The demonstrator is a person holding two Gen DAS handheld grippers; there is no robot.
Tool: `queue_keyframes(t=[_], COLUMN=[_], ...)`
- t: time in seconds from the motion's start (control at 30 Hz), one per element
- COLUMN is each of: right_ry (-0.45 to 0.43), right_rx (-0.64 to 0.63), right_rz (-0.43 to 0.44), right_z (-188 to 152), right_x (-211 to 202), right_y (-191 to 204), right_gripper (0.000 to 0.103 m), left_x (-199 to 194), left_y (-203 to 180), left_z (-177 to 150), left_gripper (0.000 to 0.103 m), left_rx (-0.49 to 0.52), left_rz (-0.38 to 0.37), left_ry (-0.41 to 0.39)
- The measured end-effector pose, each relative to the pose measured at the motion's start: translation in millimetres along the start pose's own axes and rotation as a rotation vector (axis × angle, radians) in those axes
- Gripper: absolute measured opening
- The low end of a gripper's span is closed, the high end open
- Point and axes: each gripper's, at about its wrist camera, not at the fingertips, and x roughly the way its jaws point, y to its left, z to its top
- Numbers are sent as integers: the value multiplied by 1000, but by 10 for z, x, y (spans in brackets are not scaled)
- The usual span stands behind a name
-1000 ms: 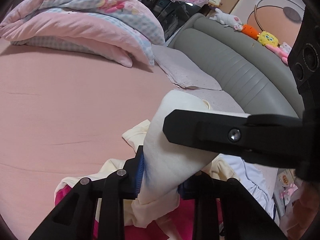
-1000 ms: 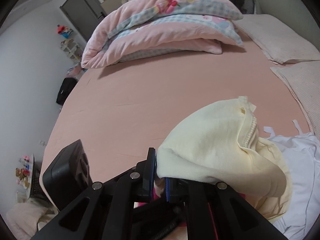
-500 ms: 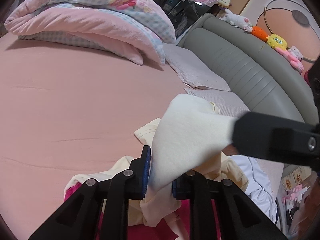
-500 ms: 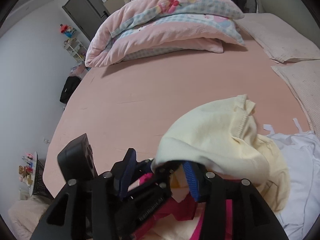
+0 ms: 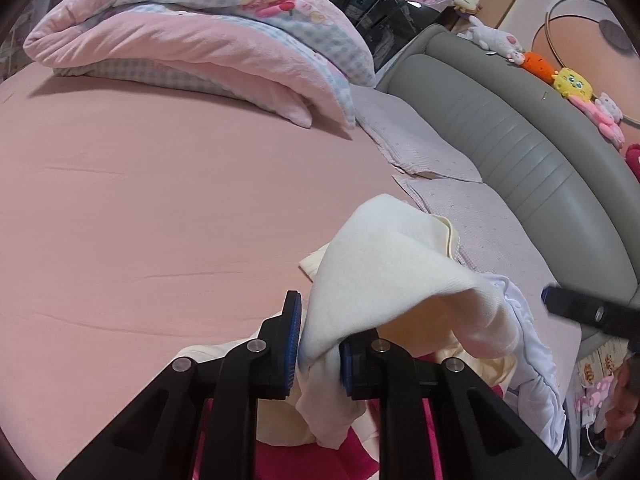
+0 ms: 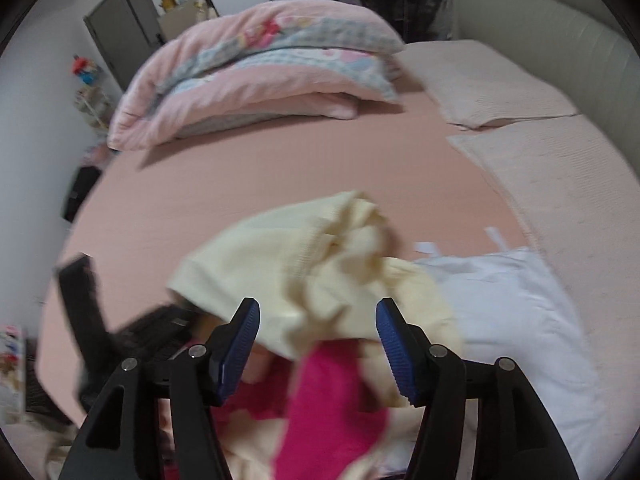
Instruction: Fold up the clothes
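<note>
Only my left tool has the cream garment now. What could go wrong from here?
1. The left tool pinches one bunched fold of the cream knit garment; lifting may let it slip or stay bunched.
2. The open right tool, jaws just widened, hangs over the magenta cloth and may grab it instead.

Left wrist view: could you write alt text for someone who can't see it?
The left gripper pinches a cream garment, lifting it off a pile with pink cloth and a white garment on a pink bed. A folded duvet lies behind.
</note>
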Motion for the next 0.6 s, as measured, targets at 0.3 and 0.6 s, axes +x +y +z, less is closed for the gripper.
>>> queue_keyframes(t=[0.3, 0.6], right_ry=[76, 104], right_rx=[89, 390], right_rz=[98, 269], right_z=[-190, -166], right_x=[274, 556], right_y=[-23, -24], right_gripper=[61, 61], left_x=[-57, -235], left_y=[-43, 82], left_z=[25, 75], left_gripper=[15, 15], left_rx=[38, 38], left_rz=[53, 106], left_ry=[-11, -35])
